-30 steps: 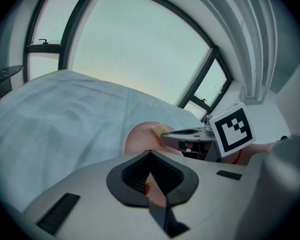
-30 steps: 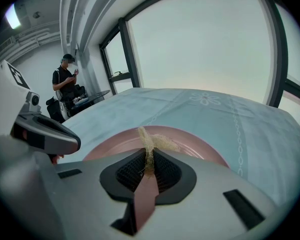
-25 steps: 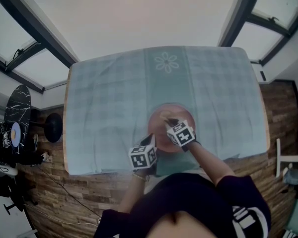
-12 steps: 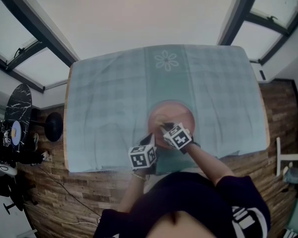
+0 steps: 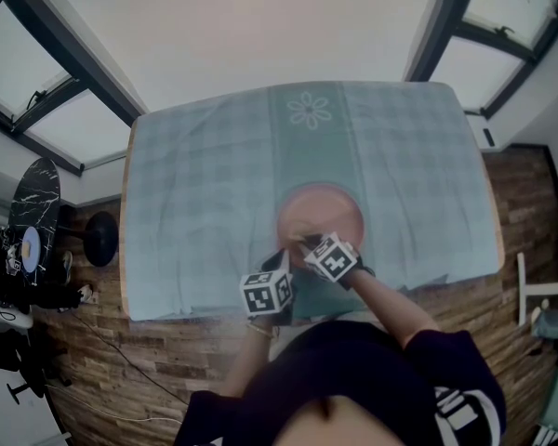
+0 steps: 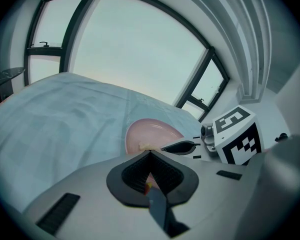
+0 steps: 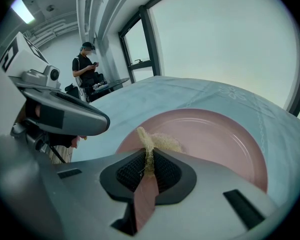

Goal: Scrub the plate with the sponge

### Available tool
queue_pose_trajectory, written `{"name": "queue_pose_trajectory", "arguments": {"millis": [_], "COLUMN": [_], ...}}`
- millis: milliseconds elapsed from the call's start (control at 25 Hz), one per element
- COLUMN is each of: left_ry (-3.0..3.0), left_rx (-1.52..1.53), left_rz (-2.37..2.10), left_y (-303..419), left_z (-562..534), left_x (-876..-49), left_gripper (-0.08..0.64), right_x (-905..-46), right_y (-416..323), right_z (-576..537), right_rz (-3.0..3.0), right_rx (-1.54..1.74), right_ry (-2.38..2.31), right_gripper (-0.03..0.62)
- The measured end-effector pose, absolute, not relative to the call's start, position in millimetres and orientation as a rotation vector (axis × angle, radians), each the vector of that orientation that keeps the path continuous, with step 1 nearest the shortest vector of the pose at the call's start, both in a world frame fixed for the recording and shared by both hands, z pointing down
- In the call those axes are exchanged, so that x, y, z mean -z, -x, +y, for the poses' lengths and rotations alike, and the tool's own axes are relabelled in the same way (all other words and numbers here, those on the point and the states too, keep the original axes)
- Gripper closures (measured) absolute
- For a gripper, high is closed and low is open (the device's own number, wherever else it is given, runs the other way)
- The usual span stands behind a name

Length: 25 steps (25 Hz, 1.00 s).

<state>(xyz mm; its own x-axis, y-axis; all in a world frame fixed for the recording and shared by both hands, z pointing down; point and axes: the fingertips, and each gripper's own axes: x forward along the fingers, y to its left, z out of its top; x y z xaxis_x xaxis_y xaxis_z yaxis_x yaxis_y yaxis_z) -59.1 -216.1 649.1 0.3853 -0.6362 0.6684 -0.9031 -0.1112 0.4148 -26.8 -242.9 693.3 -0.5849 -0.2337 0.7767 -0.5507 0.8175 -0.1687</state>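
A pink plate (image 5: pixel 321 214) lies on the teal checked tablecloth (image 5: pixel 205 184) near the table's front edge. My right gripper (image 5: pixel 305 241) is shut on a beige fibrous sponge (image 7: pixel 159 141), which rests on the near left part of the plate (image 7: pixel 215 139). My left gripper (image 5: pixel 278 258) sits at the plate's near left rim. In the left gripper view its jaws (image 6: pixel 149 155) are closed on a sliver of the pink plate (image 6: pixel 152 133). The right gripper's finger (image 6: pixel 179 146) lies just beyond them.
The table's wooden front edge (image 5: pixel 205 321) is close under both grippers. Windows run behind the table. A person (image 7: pixel 85 66) stands far off beside a small dark table (image 5: pixel 33 216). A white chair (image 5: pixel 544 295) stands at the right, on the wood floor.
My right gripper has slid the sponge a little toward the plate's near rim, closer to the left gripper. The left gripper has stayed put.
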Motion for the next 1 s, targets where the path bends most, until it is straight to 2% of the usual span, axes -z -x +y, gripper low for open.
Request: {"name": "queue_pose_trajectory", "arguments": {"millis": [1000], "left_ry": [-1.905], "left_rx": [-0.456], "left_rz": [-1.285], "left_y": [42], "left_z": [-202], "left_x": [-641], "left_gripper": [0.551], "right_x": [-702], "right_y": [-30], "right_z": [-214], "right_rz": [-2.035], "right_rx": [-0.557], "right_ry": [-0.641], "right_gripper": [0.552]}}
